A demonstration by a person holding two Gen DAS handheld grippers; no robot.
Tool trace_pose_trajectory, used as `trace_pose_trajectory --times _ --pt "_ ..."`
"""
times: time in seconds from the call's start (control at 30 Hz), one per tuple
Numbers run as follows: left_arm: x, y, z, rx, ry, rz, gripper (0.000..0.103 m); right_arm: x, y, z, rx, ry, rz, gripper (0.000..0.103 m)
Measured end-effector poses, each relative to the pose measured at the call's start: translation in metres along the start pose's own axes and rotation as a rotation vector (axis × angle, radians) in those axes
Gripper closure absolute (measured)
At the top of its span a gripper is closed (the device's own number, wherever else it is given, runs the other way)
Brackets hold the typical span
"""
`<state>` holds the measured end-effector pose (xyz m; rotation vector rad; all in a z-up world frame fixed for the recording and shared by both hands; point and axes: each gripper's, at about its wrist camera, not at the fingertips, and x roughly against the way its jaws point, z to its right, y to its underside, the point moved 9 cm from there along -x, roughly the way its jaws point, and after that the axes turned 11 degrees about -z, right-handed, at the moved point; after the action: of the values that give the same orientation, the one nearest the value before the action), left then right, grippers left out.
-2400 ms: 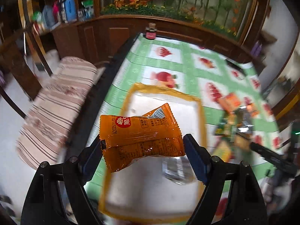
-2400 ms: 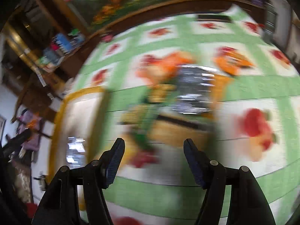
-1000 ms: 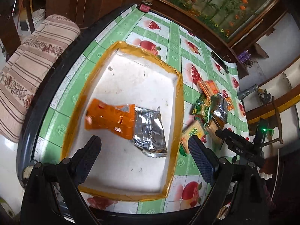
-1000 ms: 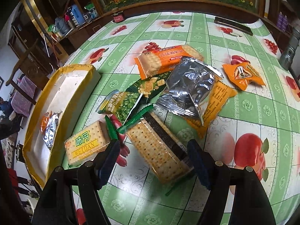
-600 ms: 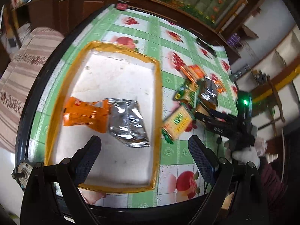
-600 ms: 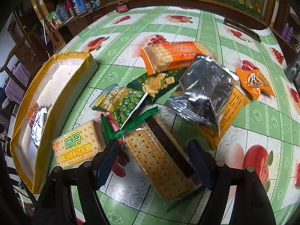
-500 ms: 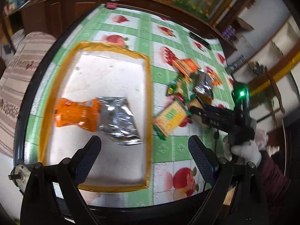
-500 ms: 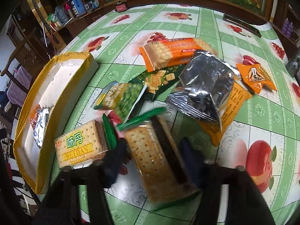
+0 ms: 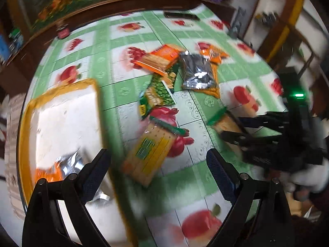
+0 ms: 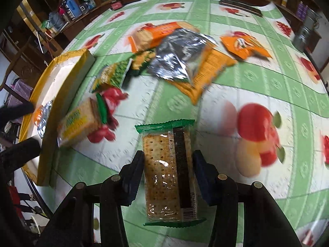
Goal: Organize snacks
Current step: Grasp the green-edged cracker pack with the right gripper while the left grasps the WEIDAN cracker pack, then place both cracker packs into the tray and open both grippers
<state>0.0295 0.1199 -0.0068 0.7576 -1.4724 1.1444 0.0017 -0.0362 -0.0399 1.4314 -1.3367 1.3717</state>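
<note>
My right gripper (image 10: 168,160) is shut on a clear cracker pack with green ends (image 10: 162,185), its pads pressing both long sides. In the left wrist view that gripper (image 9: 232,131) holds the pack (image 9: 224,121) at the right. My left gripper (image 9: 157,154) stands open over a yellow cracker pack (image 9: 150,150) lying on the tablecloth, with nothing gripped. Left of it is the yellow-rimmed tray (image 9: 61,86), which holds an orange packet (image 9: 47,173) and a silver packet (image 9: 70,162). Further off lies a pile with a silver bag (image 10: 181,55), an orange cracker pack (image 10: 160,33) and green packets (image 10: 117,72).
A small orange packet (image 10: 244,45) lies right of the pile. At the table's far edge are a black remote (image 10: 240,5) and a red-labelled jar (image 9: 62,33). A gloved hand (image 9: 308,177) holds the right gripper. Dark wooden cabinets ring the round table.
The right gripper's jaws closed on the green-ended cracker pack and drew it away from the pile. The left gripper swung from above the tray to above the yellow cracker pack.
</note>
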Motion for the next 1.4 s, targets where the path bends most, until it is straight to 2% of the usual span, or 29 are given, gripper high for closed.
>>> trace_pose_trajectory --times 0.2,0.33,0.4,0.47,0.5,0.7,0.8,0.87,0.9,0.93,0.97,1.03,1.2,1.4 --pt "-0.044 -0.001 -0.002 -0.018 -0.016 -0.091 0.009 0.003 0.012 0.007 -0.023 -0.002 -0.002 0.053" --pt "-0.06 0.008 -0.008 0.027 0.022 -0.147 0.009 0.005 0.016 0.01 -0.037 -0.011 0.007 0.052" --pt "-0.062 0.01 -0.006 0.02 0.012 -0.152 0.009 0.005 0.016 0.011 -0.05 -0.019 0.012 0.052" --pt "-0.067 0.012 -0.003 0.031 0.047 -0.18 0.006 0.006 0.017 0.011 -0.061 -0.024 0.017 0.051" --pt "-0.068 0.013 -0.001 0.034 0.056 -0.184 0.0 0.006 0.017 0.011 -0.064 -0.026 0.02 0.05" --pt "-0.075 0.017 0.007 0.034 -0.028 -0.194 0.0 0.006 0.015 0.009 -0.07 -0.052 0.037 0.04" --pt "-0.074 0.018 0.011 0.062 -0.018 -0.187 0.0 0.006 0.015 0.008 -0.072 -0.044 0.042 0.037" --pt "-0.071 0.018 0.013 0.084 -0.01 -0.151 0.007 0.005 0.014 0.008 -0.073 -0.037 0.052 0.036" --pt "-0.07 0.016 0.017 0.083 -0.021 -0.136 0.02 0.005 0.014 0.008 -0.074 -0.035 0.057 0.036" --pt "-0.065 0.016 0.021 0.075 -0.015 -0.12 0.042 0.005 0.014 0.008 -0.074 -0.031 0.06 0.038" --pt "-0.062 0.015 0.024 0.073 -0.009 -0.114 0.057 0.005 0.014 0.008 -0.071 -0.016 0.065 0.051" --pt "-0.058 0.015 0.029 0.083 0.042 -0.114 0.059 0.006 0.014 0.008 -0.063 -0.007 0.07 0.054" --pt "-0.041 0.019 0.031 0.119 0.091 -0.077 0.059 0.011 0.017 0.012 -0.098 -0.079 0.067 0.055" --pt "-0.014 0.026 0.012 0.169 0.141 -0.037 0.059 0.022 0.02 0.009 -0.11 -0.11 0.076 0.055"
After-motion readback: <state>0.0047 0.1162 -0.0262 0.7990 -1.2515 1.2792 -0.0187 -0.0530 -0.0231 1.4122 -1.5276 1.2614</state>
